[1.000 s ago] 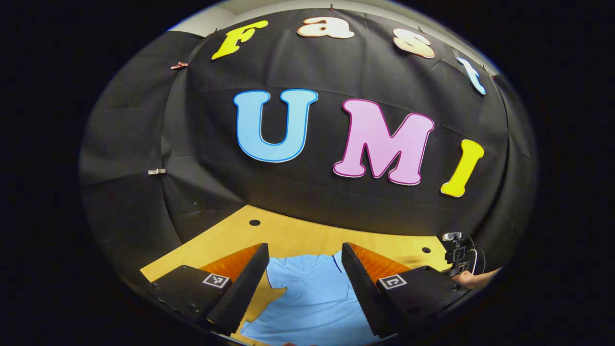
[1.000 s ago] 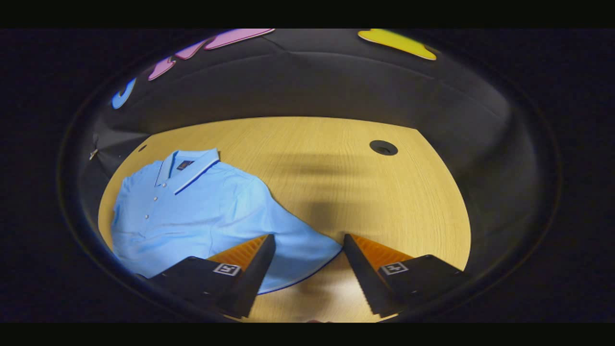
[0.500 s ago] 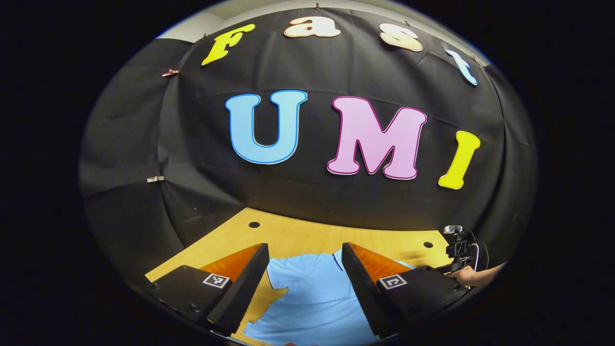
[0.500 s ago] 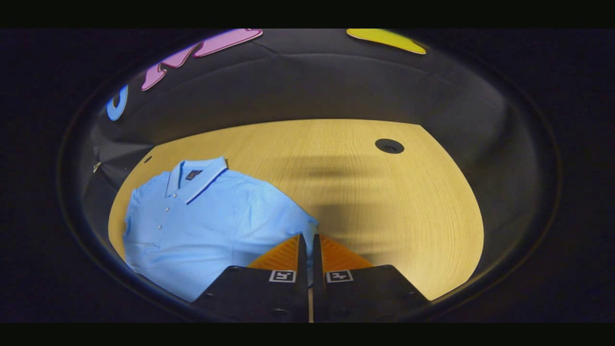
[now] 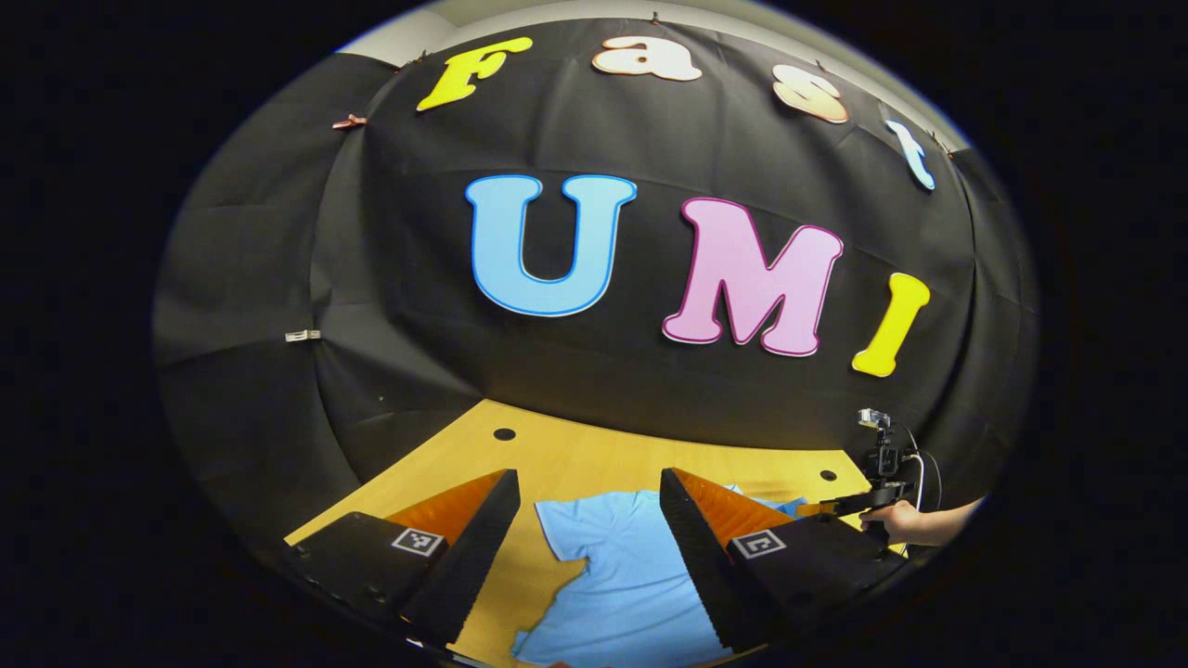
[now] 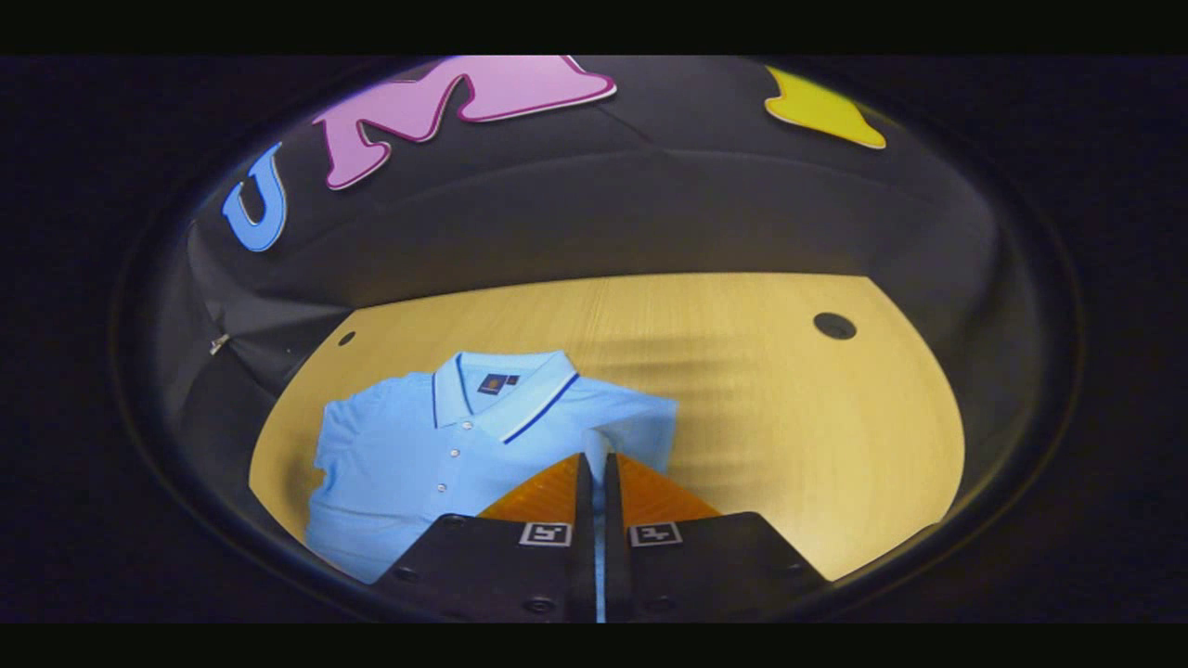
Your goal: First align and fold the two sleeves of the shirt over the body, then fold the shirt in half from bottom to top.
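Pinching light-blue cloth, the right gripper point(image 6: 595, 464) has its two fingers drawn together with only a thin slit between them, and a strip of the shirt's point(image 6: 436, 445) right sleeve point(image 6: 640, 422) shows in that slit. Sleeve is lifted and pulled in toward the shirt's body, its edge standing just past the fingertips. Shirt lies face up on the wooden surface point(image 6: 789, 417), collar point(image 6: 506, 390) toward the booth wall, button placket running down from the collar. Collar sits left of and beyond the right gripper; most of the shirt's body spreads to the left of the fingers. A dark round hole point(image 6: 834, 325) in the surface is well apart from the shirt, far right of the collar; a smaller hole point(image 6: 346, 339) sits beyond the shirt's left shoulder.

Left gripper point(image 5: 587, 487) hangs above the surface with its fingers spread wide, nothing between them touching either finger. Seen through that gap, the shirt point(image 5: 622, 575) lies below and ahead, its left sleeve point(image 5: 557, 524) spread flat on the surface point(image 5: 557, 455) just inside the left finger. Collar end is partly hidden behind the right finger.

In the left gripper view the right gripper point(image 5: 835, 506) also shows farther off, beyond the shirt's far side, held by a hand point(image 5: 905, 521), with a bit of blue cloth at its tip. Two holes point(image 5: 504, 433) in the surface show beyond the shirt near the wall.
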A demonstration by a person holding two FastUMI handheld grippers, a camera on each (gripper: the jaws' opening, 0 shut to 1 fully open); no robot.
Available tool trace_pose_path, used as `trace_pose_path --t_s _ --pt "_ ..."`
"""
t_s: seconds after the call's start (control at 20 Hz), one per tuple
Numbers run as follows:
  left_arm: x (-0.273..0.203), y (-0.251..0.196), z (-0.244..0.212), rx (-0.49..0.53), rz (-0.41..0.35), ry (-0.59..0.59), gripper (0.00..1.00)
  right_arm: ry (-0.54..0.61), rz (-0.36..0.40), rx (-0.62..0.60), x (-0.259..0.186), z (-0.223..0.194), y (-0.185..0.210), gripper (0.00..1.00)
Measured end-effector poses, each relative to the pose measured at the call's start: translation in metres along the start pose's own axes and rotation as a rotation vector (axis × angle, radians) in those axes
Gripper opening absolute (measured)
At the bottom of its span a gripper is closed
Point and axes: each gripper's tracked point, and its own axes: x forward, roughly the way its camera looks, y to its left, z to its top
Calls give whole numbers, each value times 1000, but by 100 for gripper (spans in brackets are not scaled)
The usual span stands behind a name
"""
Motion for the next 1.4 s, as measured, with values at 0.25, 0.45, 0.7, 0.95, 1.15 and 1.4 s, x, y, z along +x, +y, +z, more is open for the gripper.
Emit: trace_pose_path --t_s 0.25,0.45,0.7,0.95,1.15,1.4 --pt "2 32 -24 -12 29 59 97 42 79 39 22 -18 38 8" --pt "24 48 -44 -52 25 117 97 64 176 112 25 -23 58 13" --pt "62 51 -65 -76 3 178 97 39 236 77 2 -17 71 82" --pt "127 45 -89 -63 -42 256 97 -9 260 30 -50 -10 71 96" --pt "194 55 -121 -39 -43 348 97 -29 242 24 -88 -24 53 96" --pt "277 71 -177 4 13 498 97 6 140 111 -124 -72 4 96"
